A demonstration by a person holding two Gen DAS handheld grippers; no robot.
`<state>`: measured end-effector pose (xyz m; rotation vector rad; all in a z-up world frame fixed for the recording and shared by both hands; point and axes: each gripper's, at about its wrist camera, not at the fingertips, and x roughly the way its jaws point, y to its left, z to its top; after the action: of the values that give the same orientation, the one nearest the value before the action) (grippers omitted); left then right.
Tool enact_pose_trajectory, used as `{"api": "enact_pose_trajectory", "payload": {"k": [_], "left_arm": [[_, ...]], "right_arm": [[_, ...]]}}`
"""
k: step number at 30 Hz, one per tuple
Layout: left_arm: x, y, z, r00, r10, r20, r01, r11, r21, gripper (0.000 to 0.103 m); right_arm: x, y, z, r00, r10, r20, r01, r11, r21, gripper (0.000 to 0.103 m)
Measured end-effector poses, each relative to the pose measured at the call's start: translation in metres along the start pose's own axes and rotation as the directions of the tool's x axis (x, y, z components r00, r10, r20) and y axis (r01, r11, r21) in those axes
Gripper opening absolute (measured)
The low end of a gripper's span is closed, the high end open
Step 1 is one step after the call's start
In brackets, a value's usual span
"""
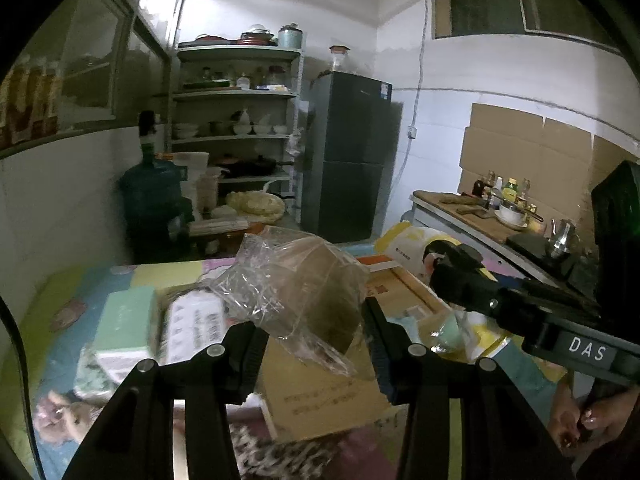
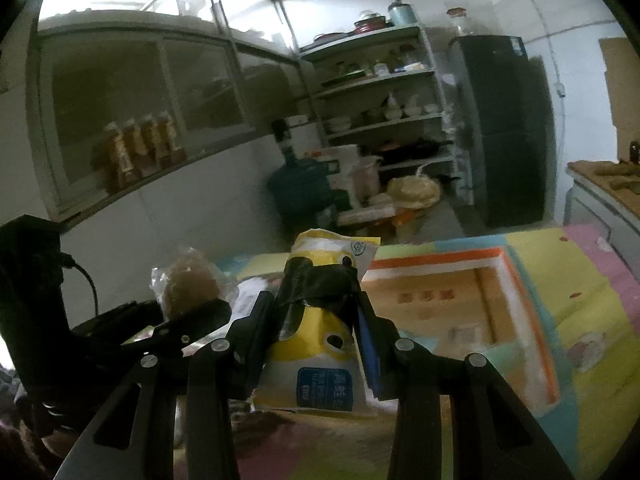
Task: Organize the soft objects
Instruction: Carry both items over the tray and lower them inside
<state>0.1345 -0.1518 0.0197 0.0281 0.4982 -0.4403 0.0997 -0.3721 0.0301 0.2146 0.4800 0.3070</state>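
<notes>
Left wrist view: our left gripper (image 1: 316, 320) has its fingers closed on a clear plastic bag (image 1: 296, 284) with a brown soft mass inside; the bag rises above and between the fingers, lifted off the surface. Below the fingers sits a cardboard box (image 1: 320, 392) on a patchwork mat (image 1: 60, 300). Left of the fingers lie a pale green packet (image 1: 126, 320) and a white printed packet (image 1: 196, 328). Right of the fingers we see our right gripper (image 1: 452, 264) from the side, reaching in over a yellow and white pouch (image 1: 412, 240).

Right wrist view: our right gripper (image 2: 320, 292) is clamped on the yellow and white pouch (image 2: 320, 364), which stands between the fingers, top edge above the tips. Just right of the fingers, an open cardboard box with an orange rim (image 2: 460, 304). Left of the fingers, the left gripper (image 2: 192, 312) holds up the clear plastic bag (image 2: 188, 284)
</notes>
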Motion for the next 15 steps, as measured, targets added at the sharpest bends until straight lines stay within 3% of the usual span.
{"api": "enact_pose_trajectory", "payload": {"k": [15], "left_arm": [[0.075,-0.031,0.028,0.995,-0.045,-0.087,0.044,0.999,-0.02,0.046]], "right_arm": [[0.016,-0.083,0.025,0.995,-0.086,-0.04,0.087,0.996,0.014,0.041]]}}
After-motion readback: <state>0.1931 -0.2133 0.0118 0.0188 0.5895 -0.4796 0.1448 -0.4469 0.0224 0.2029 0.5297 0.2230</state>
